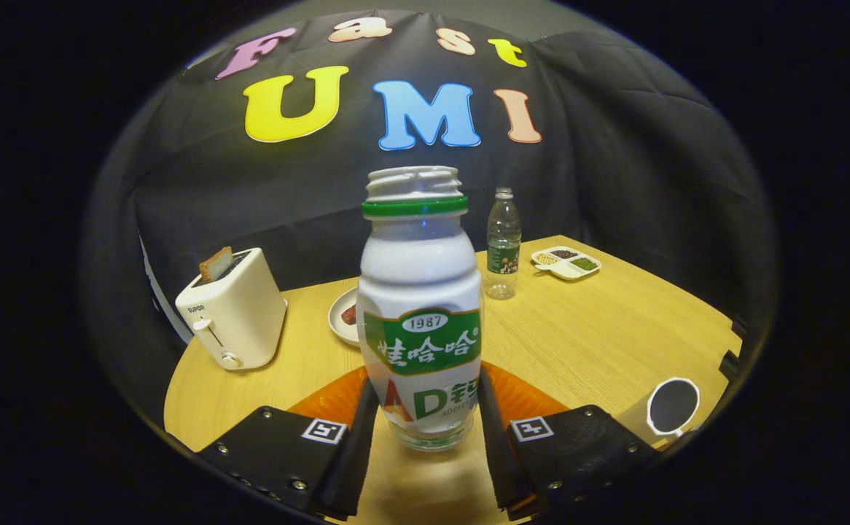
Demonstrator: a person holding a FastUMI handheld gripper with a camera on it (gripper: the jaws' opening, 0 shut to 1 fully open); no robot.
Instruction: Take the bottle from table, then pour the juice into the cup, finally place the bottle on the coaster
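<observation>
Off to the far left, toaster idle. Centre: gripper clamped on the uncapped bottle, upright, seemingly over the orange coaster. Right: cup waiting beside the fingers; pour looks yet to come, then the set-down.

Gripper view rides low on the gripper, facing forward along its two fingers across the table toward the far booth wall, very near the bottle standing upright between them.
</observation>
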